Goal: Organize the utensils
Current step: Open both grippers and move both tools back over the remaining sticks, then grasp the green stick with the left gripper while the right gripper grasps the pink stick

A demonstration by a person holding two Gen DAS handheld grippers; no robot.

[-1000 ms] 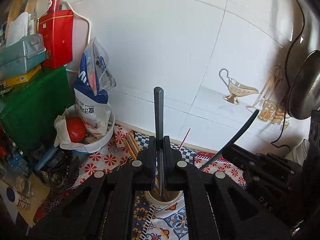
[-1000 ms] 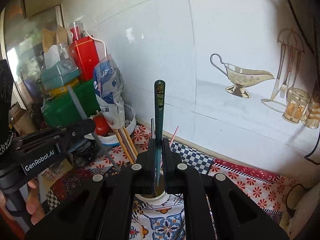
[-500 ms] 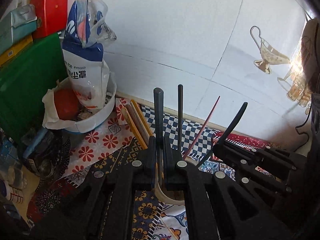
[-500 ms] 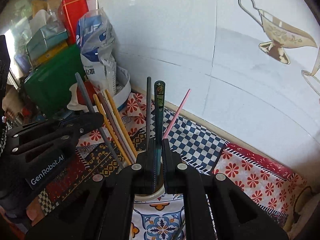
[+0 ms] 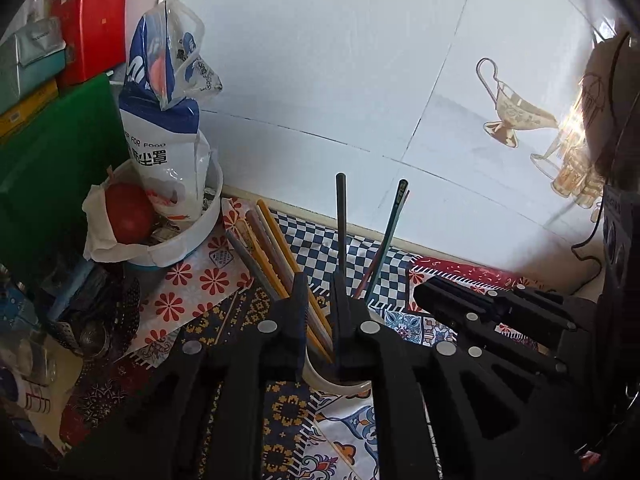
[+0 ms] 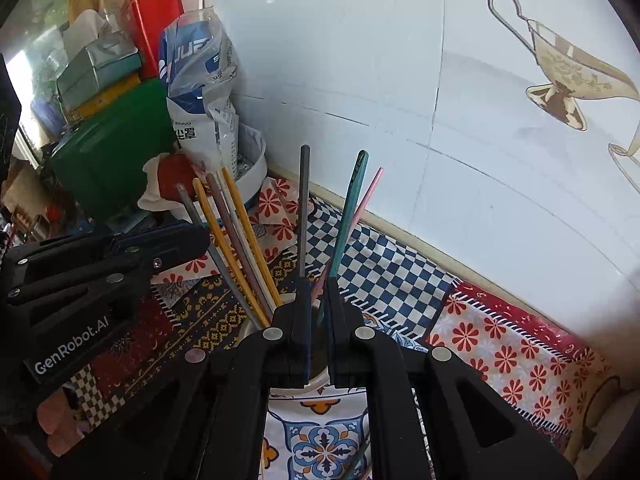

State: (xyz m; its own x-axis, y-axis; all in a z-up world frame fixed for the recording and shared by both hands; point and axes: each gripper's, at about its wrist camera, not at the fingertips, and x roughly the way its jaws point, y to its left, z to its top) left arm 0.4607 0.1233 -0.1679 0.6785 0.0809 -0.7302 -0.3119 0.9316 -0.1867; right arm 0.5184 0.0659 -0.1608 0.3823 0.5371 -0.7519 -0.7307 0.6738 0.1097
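Note:
A white cup (image 5: 340,384) (image 6: 294,386) on the patterned cloth holds several chopsticks. Yellow, brown and grey ones (image 6: 236,236) (image 5: 272,236) lean left. A dark grey one (image 6: 303,208) (image 5: 341,224) stands upright. A teal one (image 6: 348,220) (image 5: 390,232) and a pink one (image 6: 366,198) lean right. My left gripper (image 5: 318,284) is open just above the cup, its jaws either side of the sticks. My right gripper (image 6: 318,284) is open above the cup, jaws slightly apart, with the teal stick standing free between them.
At the left stand a white bowl (image 5: 188,240) with a red fruit (image 5: 128,212) and a blue-white bag (image 5: 164,128), a green box (image 5: 48,160) and a red tin (image 5: 96,16). The tiled wall (image 5: 360,80) is right behind the cup.
Both grippers moved down to the cup and opened. The grey stick left the left gripper and the teal stick left the right gripper; both now stand in the cup.

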